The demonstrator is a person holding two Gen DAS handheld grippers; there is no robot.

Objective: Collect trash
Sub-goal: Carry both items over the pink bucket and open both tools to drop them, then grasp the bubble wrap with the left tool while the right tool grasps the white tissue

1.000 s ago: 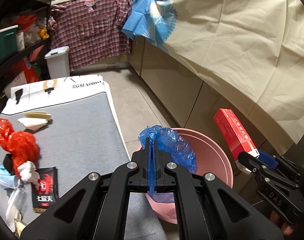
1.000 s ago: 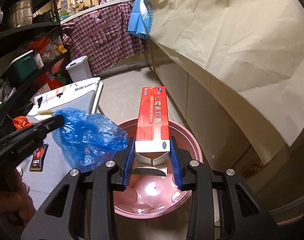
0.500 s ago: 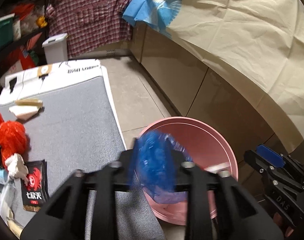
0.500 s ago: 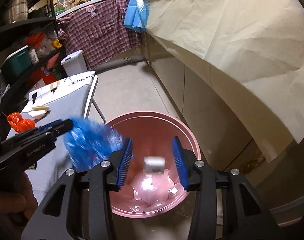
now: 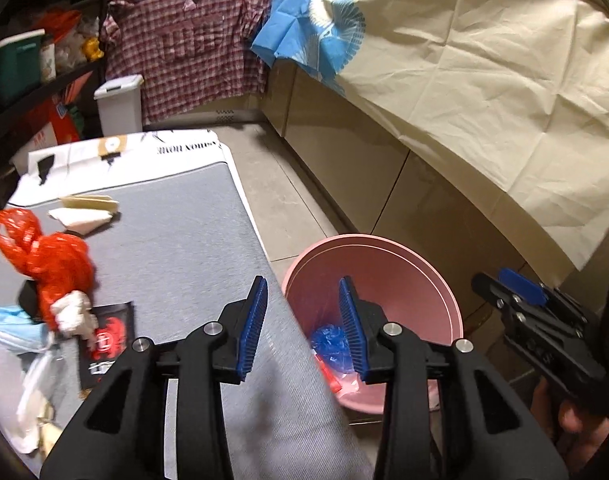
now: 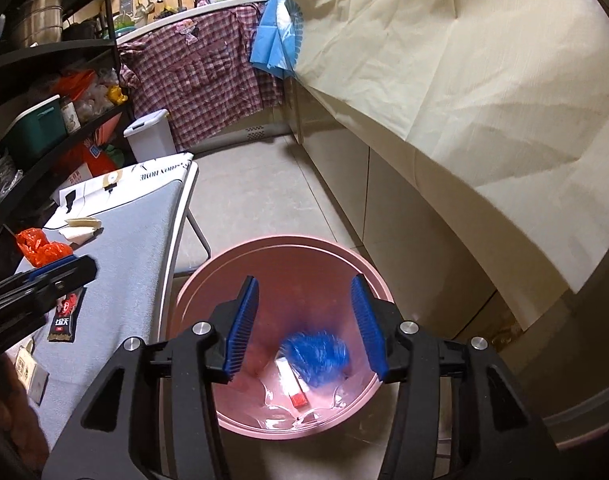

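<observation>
Inside pink bin (image 6: 368,280): one blue bag (image 6: 316,356), seemingly one box (image 6: 292,384) | both grippers' fingers released

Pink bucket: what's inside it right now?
Inside the pink bucket lie a crumpled blue plastic bag and a red and white box, the box partly under the bag. The bag hides whatever lies beneath it. Both tongs are open and empty.

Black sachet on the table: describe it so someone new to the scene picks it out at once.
Start at the grey table left of the pink bin. Near its front left, below the red bag, lies the black sachet. It is the only flat dark item there, with a red-and-white print; the neighbours are crumpled plastic and pale paper.
</observation>
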